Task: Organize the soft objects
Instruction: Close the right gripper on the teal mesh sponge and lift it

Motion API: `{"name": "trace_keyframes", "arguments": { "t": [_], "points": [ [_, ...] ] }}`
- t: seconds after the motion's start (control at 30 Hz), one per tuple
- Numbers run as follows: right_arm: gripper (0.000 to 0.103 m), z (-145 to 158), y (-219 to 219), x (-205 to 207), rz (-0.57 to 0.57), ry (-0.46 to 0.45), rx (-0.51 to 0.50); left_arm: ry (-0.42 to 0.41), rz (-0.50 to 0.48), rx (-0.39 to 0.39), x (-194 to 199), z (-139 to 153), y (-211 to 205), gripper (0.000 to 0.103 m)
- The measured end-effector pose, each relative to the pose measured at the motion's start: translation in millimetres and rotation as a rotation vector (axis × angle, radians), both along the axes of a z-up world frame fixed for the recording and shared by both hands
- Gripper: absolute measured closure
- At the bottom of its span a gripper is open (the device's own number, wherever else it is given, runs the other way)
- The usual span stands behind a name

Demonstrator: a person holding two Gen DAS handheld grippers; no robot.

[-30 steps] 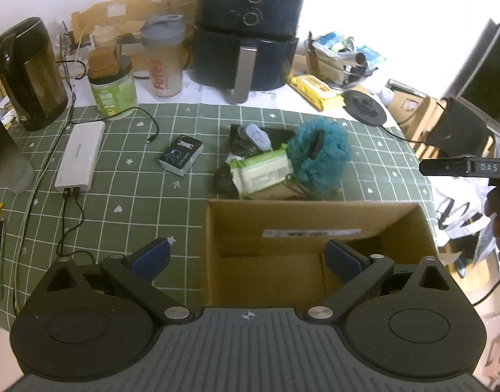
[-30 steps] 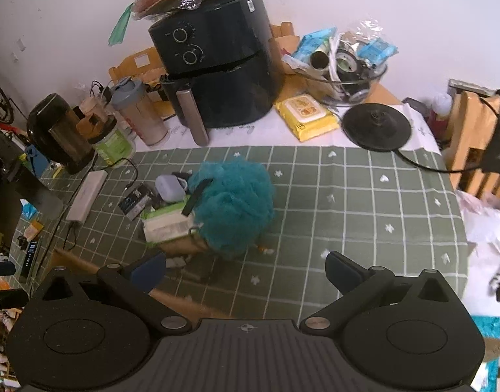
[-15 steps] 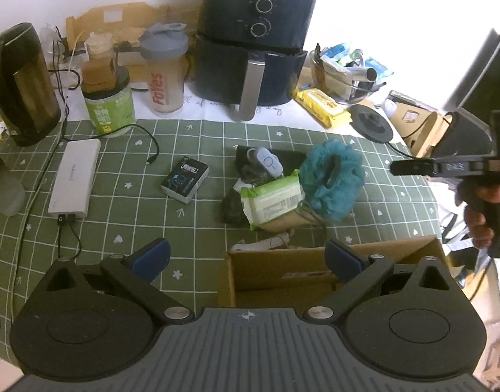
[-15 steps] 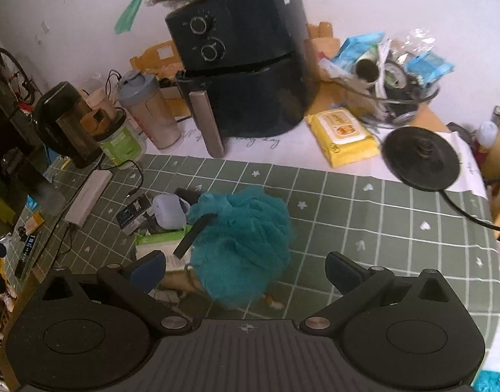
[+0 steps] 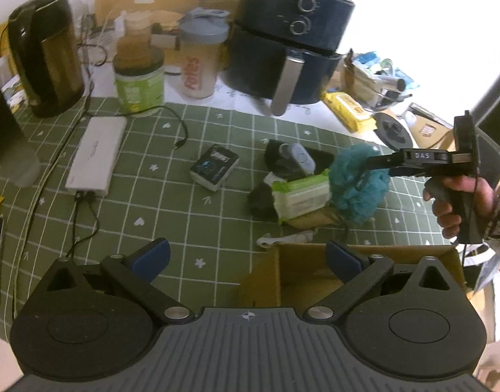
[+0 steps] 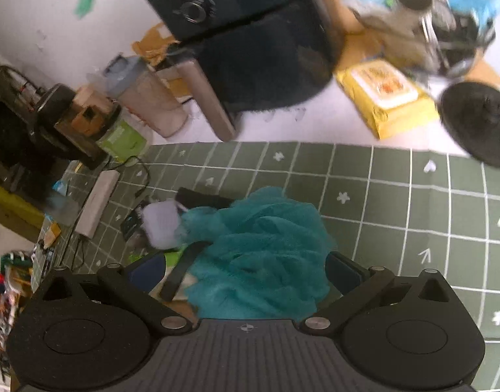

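Green tablecloth (image 6: pixel 397 196), right claw (image 6: pixel 246 271) straddling loofah (image 6: pixel 259 254)

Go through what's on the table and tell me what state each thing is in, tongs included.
Right tongs: open, straddling the loofah.
Left tongs: open, empty.
Loofah: on the table, not gripped.
Box: open on top.
Wipes pack: lid shut, leaning on the pile.
Air fryer: drawer shut.
Shaker bottle: lid on.

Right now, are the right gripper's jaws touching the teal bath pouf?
Cannot tell. In the right wrist view the teal pouf fills the space between the open jaws of the right gripper, but blur hides any contact.
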State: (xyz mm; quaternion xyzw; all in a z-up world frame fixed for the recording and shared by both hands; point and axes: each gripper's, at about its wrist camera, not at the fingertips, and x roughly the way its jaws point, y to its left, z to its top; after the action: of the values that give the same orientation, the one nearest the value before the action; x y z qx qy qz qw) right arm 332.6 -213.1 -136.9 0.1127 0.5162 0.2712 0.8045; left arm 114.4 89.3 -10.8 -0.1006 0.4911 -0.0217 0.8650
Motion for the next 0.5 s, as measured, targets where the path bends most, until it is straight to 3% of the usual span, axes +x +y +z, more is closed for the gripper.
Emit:
{"name": "trace_keyframes", "arguments": {
  "t": [0.33,0.5],
  "points": [
    [0.001,-56.3,12.7,20.6,-0.015,0.145,-0.011,0.023,0.063,-0.024,-8.5,-6.9,15.5,0.0],
    [0.018,-59.1,15.2,19.2,-0.025,0.154,0.022,0.01,0.074,-0.036,-8.8,-4.9,19.2,0.0]
  ]
}}
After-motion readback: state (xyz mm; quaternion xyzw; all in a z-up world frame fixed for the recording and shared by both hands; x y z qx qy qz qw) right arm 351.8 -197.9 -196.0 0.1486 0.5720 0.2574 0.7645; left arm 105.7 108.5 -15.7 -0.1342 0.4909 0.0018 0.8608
